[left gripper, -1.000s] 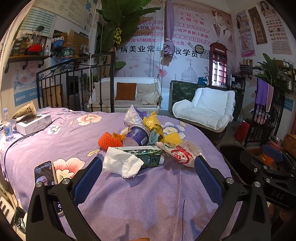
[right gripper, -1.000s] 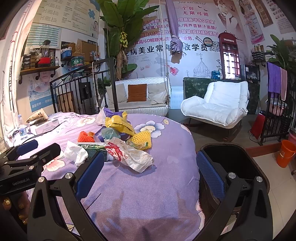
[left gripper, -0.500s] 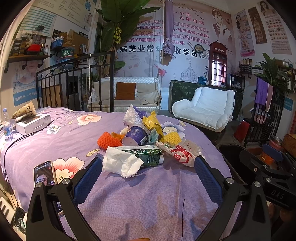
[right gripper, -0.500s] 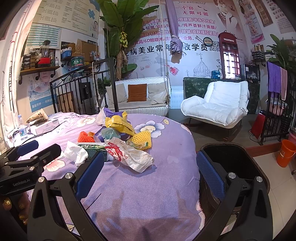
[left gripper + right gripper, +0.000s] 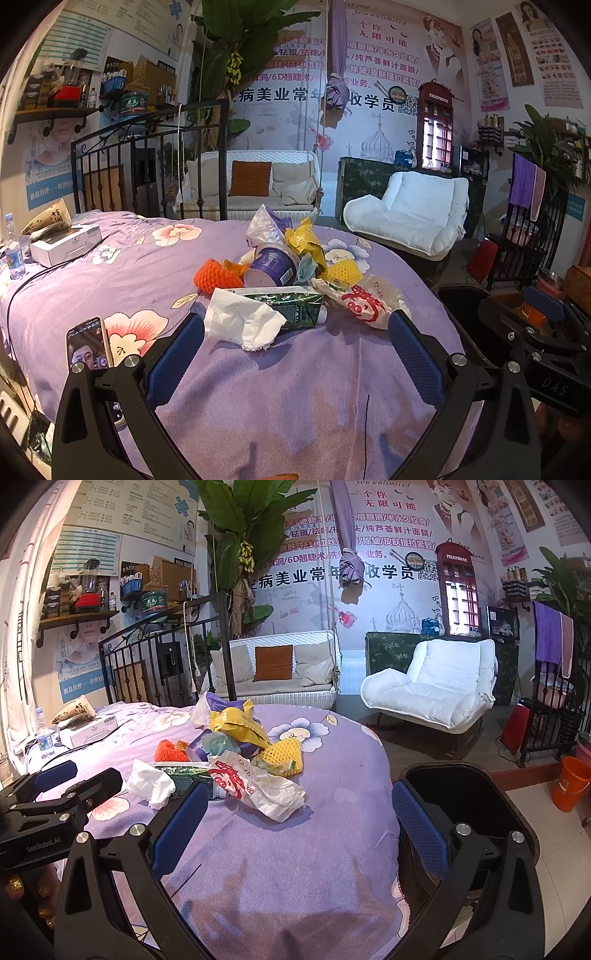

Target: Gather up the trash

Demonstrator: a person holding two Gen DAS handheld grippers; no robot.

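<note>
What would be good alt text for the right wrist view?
A pile of trash lies on a purple floral bedspread, beyond the open right gripper. An empty black bin stands beside the bed on the right; the left gripper shows at the left edge.

A bed is covered by a purple flowered sheet. A pile of trash, a phone and a white box are laid on it.

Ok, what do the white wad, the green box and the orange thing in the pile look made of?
White wad: soft tissue paper, matte, crumpled with ragged edges. Green box: likely coated carton, printed, slightly glossy, flat folded faces. Orange thing: foam fruit netting, going by its open mesh.
</note>
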